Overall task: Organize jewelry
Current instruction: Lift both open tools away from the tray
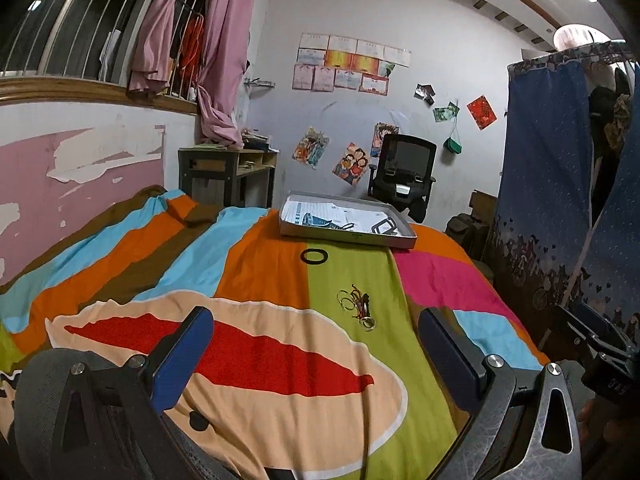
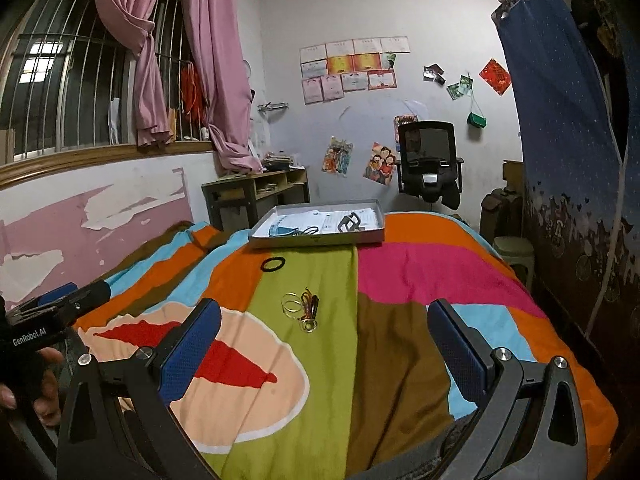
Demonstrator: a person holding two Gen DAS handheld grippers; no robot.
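a bedroom, with a bed under a bright striped blanket (image 1: 256, 264) taking up the foreground and a papered white wall behind. on the green stripe lies a small heap of jewelry (image 1: 357, 306): thin gold rings or bangles tangled with reddish and dark pieces, too small to sort out one by one. the heap is strung out roughly along the stripe, running away from the cameras. a black hair band (image 1: 314, 256) lies apart from it, further up the blanket, and beyond that a shallow grey box (image 1: 352, 237) sits at the far end of the bed, holding papers and a few dark items. the left gripper (image 1: 316, 354) is spread wide and empty, with the heap ahead and toward its right finger. the right gripper (image 2: 324, 344) is likewise spread and empty, with the heap ahead, slightly left of its middle. both hover above the blanket, short of the heap; neither is clearly nearer, though the heap sits more centrally in the right one's span, so that looks the easier reach. the box seems the likely place to put things.
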